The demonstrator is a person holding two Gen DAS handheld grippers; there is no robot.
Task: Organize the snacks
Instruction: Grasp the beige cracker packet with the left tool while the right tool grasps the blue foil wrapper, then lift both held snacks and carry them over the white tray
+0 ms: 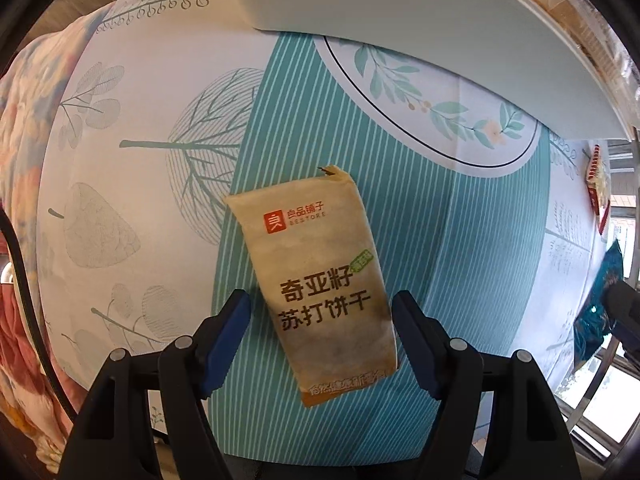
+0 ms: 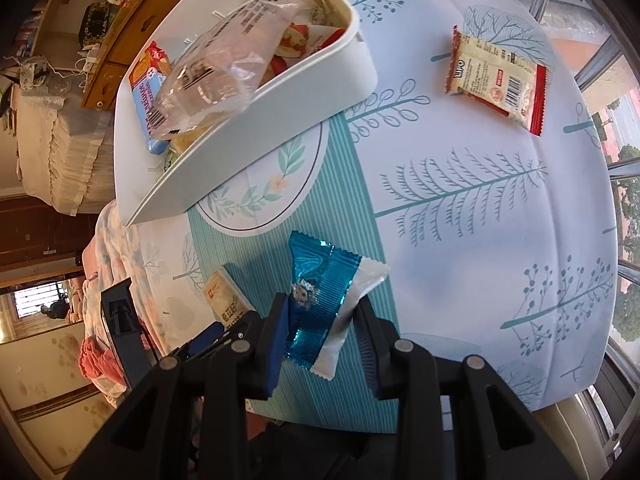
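"良品铺子 BESTORE 奇亚籽苏打饼干" on tan cracker packet [image 1: 316, 280]

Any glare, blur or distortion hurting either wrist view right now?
Left wrist view: sharp, cracker packet text readable, fisheye bends the white bin edge. Right wrist view: foil glare on the blue snack, bright window light at right, edges curved.

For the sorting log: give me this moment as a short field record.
left gripper: open, astride the tan cracker packet lying on the tablecloth
right gripper: shut on the blue-and-white snack packet
white bin: on the table, already holding several snacks
red-edged packet: loose on the cloth, away from both grippers
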